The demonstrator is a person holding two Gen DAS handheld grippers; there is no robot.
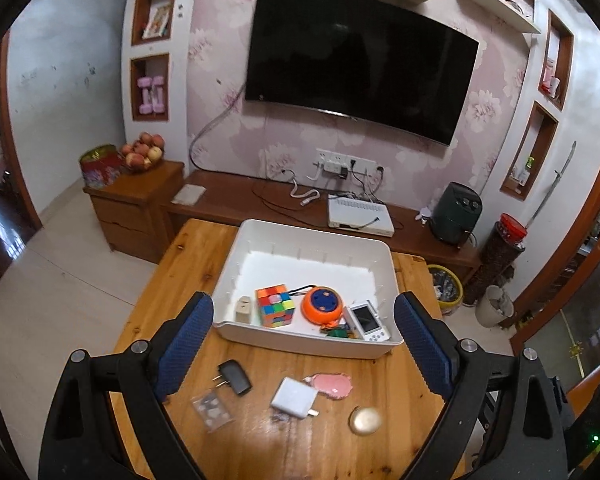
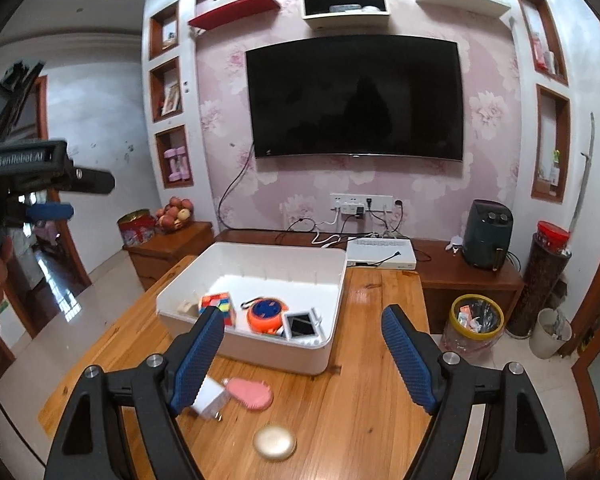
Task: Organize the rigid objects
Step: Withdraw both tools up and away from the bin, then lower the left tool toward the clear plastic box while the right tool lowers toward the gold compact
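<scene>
A white bin (image 1: pixel 300 340) (image 2: pixel 260 350) stands on the wooden table (image 1: pixel 364 448) (image 2: pixel 348 412). In it lie a Rubik's cube (image 1: pixel 275 305) (image 2: pixel 222 306), an orange round reel (image 1: pixel 322 305) (image 2: pixel 265 315), a white handheld device (image 1: pixel 369 321) (image 2: pixel 302 325) and a small beige block (image 1: pixel 244 309). On the table in front lie a black plug (image 1: pixel 233 376), a clear packet (image 1: pixel 212 408), a white charger (image 1: pixel 294 398) (image 2: pixel 210 400), a pink brush (image 1: pixel 332 385) (image 2: pixel 249 391) and a gold round compact (image 1: pixel 365 420) (image 2: pixel 274 442). My left gripper (image 1: pixel 304 344) and right gripper (image 2: pixel 303 356) are open, empty, above the table.
A low wooden TV cabinet (image 1: pixel 236 200) with a white set-top box (image 1: pixel 360 216) runs behind the table. A side cabinet (image 1: pixel 132 208) holds fruit and a tin. Bins (image 2: pixel 474 322) stand on the floor at right. The left gripper shows at the left edge of the right wrist view (image 2: pixel 48 212).
</scene>
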